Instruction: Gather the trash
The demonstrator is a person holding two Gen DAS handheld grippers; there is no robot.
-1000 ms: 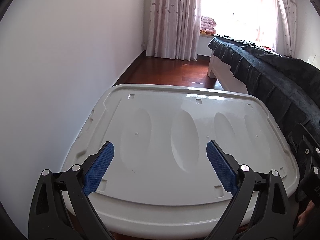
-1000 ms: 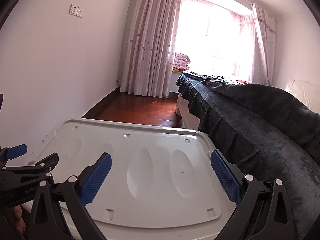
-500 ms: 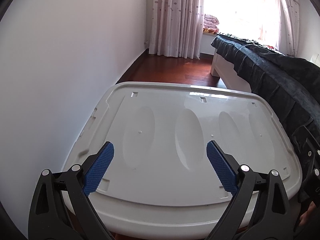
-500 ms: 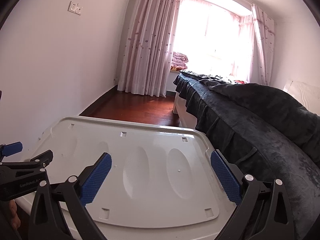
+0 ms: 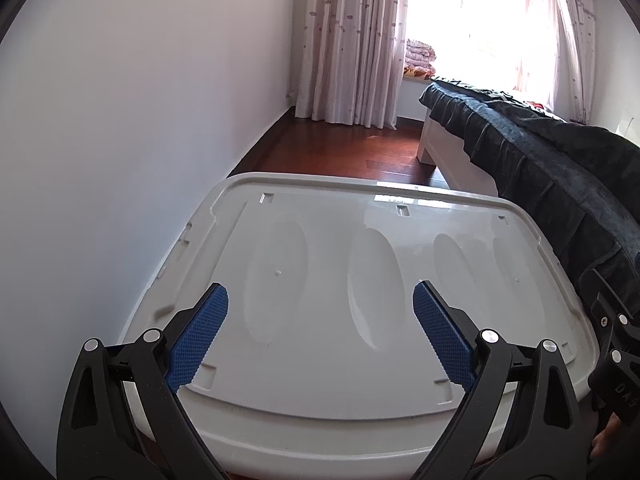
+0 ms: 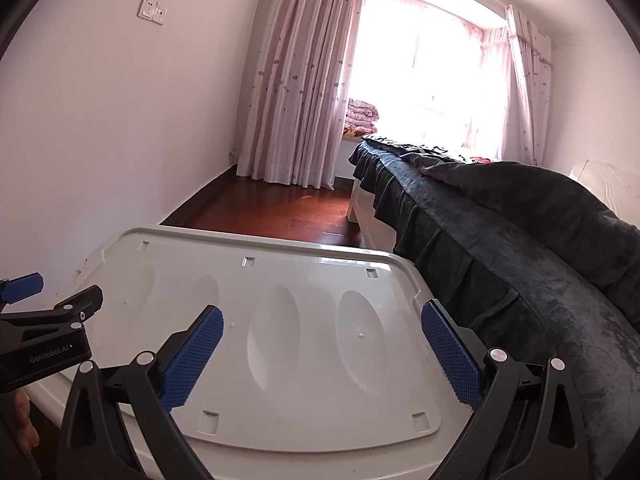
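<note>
No piece of trash shows in either view. A white plastic storage-box lid point(image 5: 332, 276) point(image 6: 280, 320) with oval dents lies bare below both grippers. My left gripper point(image 5: 320, 300) hangs open over the lid's near half, blue pads wide apart and holding nothing. Open as well, my right gripper point(image 6: 322, 316) hovers over the lid's right part, nothing between its pads. The left gripper's body point(image 6: 44, 340) appears at the left edge of the right wrist view, and part of the right gripper point(image 5: 616, 344) at the right edge of the left wrist view.
A white wall point(image 5: 120, 140) runs along the left of the box. A bed under a dark blanket point(image 6: 500, 240) presses close on the right. Beyond the box lies red-brown wooden floor point(image 5: 352, 152), then pink curtains point(image 6: 296, 80) and a bright window with folded bedding point(image 6: 362, 114).
Both views have tilted slightly upward and shifted, so the lid sits lower in the frames and more wall and window show. The grippers stay open.
</note>
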